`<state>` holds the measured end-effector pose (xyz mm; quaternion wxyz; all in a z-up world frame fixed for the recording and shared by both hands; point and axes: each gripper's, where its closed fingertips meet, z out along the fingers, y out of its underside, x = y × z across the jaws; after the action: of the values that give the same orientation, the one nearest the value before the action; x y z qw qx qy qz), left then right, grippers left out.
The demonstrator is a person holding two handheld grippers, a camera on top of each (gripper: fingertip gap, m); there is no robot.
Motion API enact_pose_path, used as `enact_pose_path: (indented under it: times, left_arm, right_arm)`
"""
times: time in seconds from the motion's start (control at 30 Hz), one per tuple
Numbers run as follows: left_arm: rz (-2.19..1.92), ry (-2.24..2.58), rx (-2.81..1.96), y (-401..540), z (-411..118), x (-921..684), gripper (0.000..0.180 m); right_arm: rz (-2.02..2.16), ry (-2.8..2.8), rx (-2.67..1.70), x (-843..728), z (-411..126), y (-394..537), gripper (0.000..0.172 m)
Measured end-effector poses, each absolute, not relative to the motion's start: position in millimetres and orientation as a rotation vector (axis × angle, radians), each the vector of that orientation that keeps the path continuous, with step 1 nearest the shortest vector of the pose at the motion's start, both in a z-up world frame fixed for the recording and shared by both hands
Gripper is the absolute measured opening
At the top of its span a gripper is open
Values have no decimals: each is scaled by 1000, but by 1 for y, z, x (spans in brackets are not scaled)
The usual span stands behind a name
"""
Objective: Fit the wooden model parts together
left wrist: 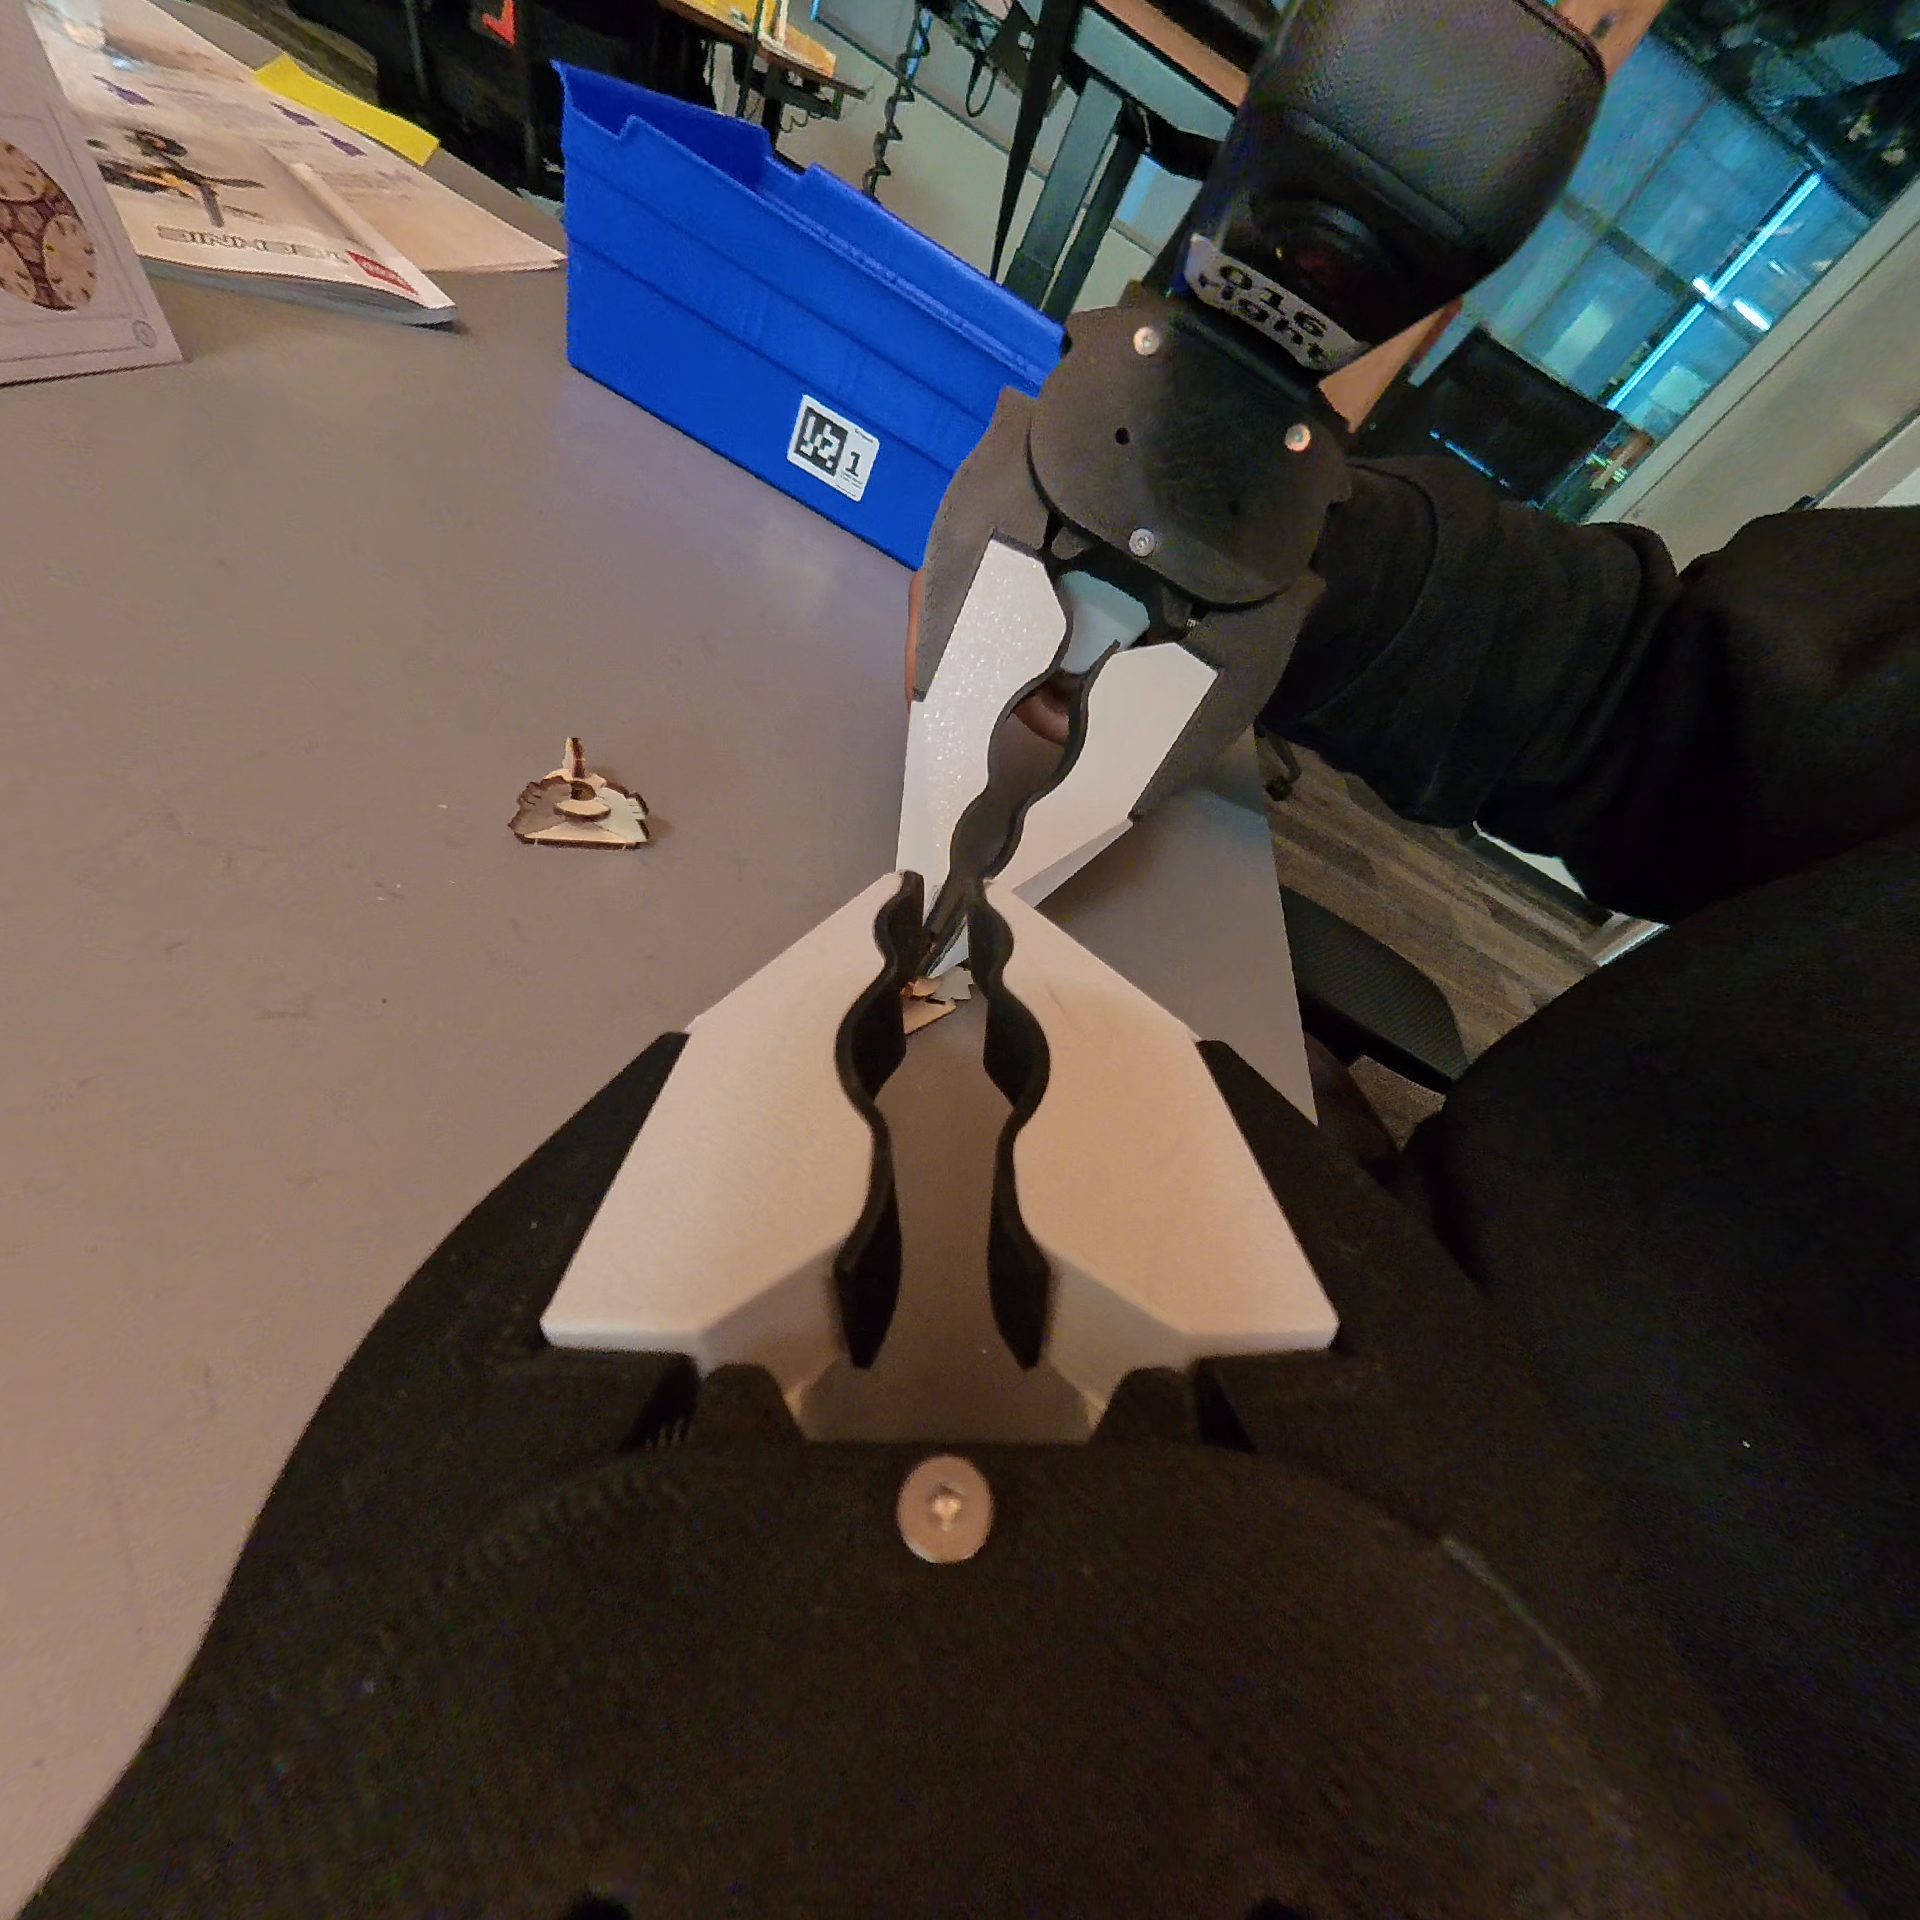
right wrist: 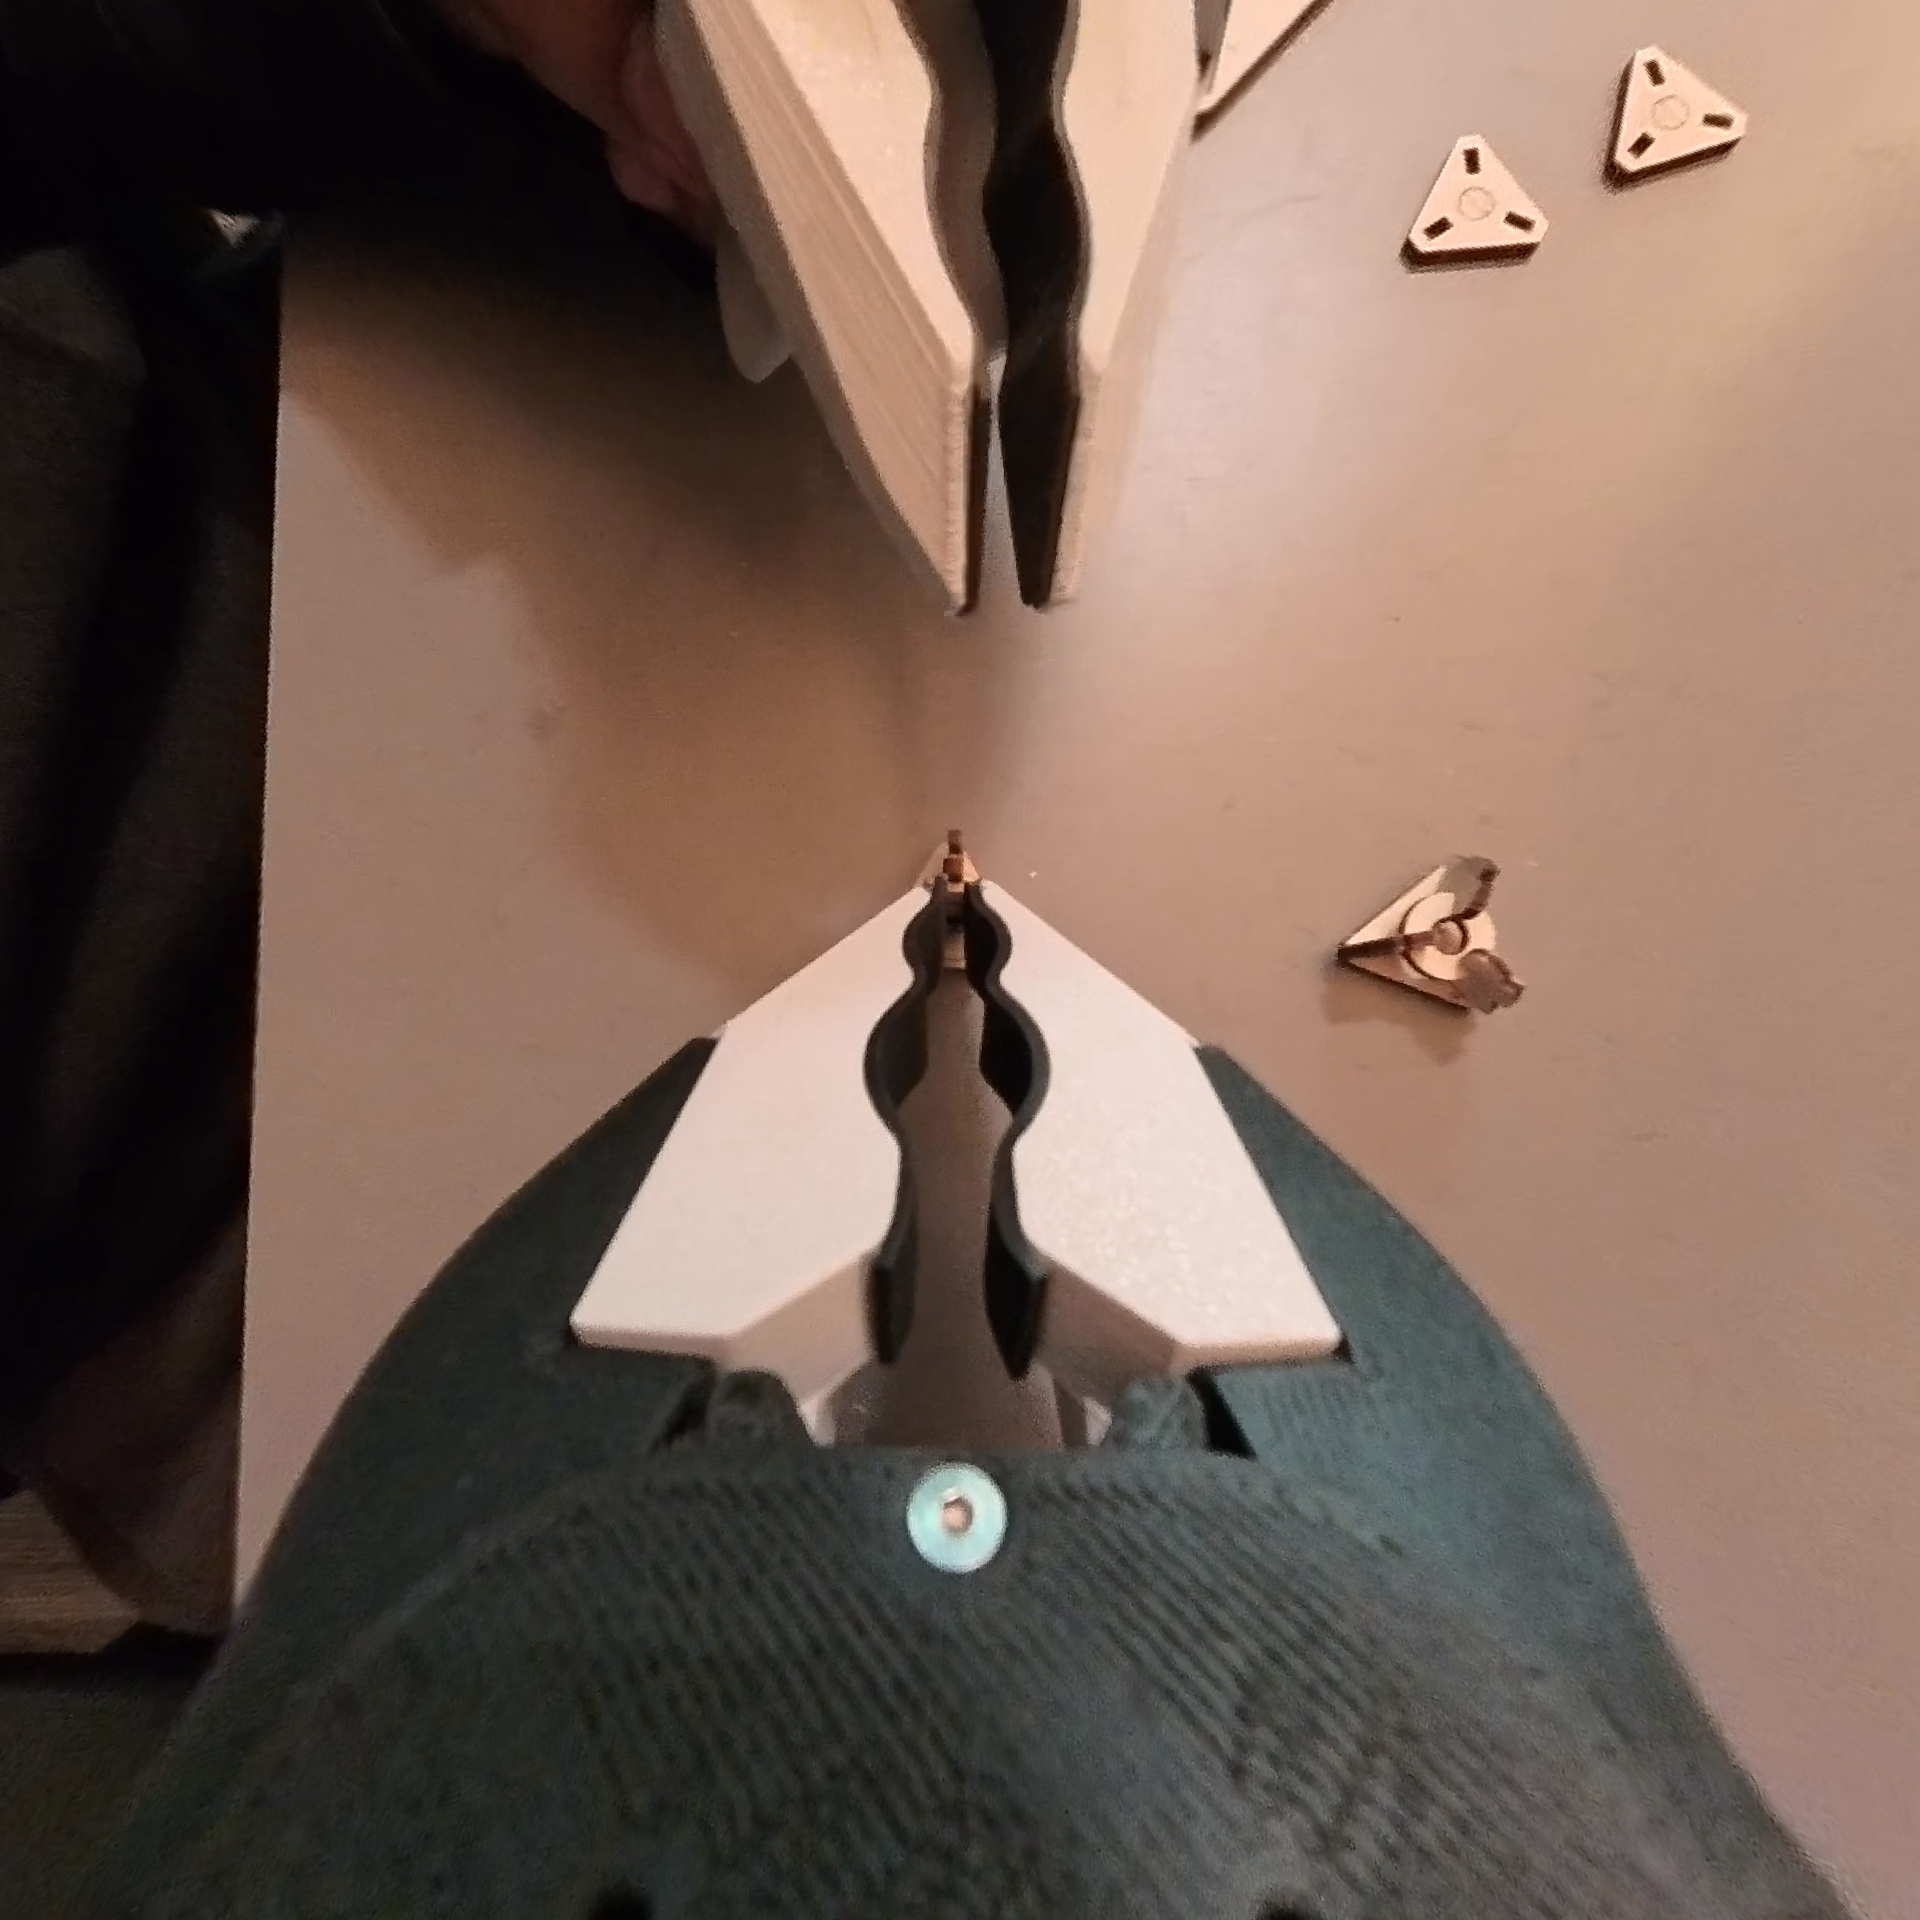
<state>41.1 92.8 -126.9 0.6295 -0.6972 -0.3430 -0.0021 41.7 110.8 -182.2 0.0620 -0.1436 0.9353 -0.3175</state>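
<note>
My right jaws [right wrist: 956, 902] pinch a small wooden peg [right wrist: 954, 854] upright over a flat wooden piece [left wrist: 928, 1006] near the desk [left wrist: 312, 935] edge; my left jaws [left wrist: 943, 914] hover just apart, gripping nothing, beside them to steady

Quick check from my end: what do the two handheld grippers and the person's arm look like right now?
Both grippers share one build: white wedge-shaped fingers lined with wavy black pads, on a textured black body with a silver screw. The right gripper carries a black camera housing with a small white label. The person's arm wears a black sleeve.
</note>
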Motion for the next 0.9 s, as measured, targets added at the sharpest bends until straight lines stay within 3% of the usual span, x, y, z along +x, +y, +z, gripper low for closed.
enact_pose_path:
  times: [0.9]
  left_arm:
    - [0, -799, -1588, 92, -127, 40, 4]
  right_arm:
    - [-908, 2845, -380, 45, -182, 112, 1]
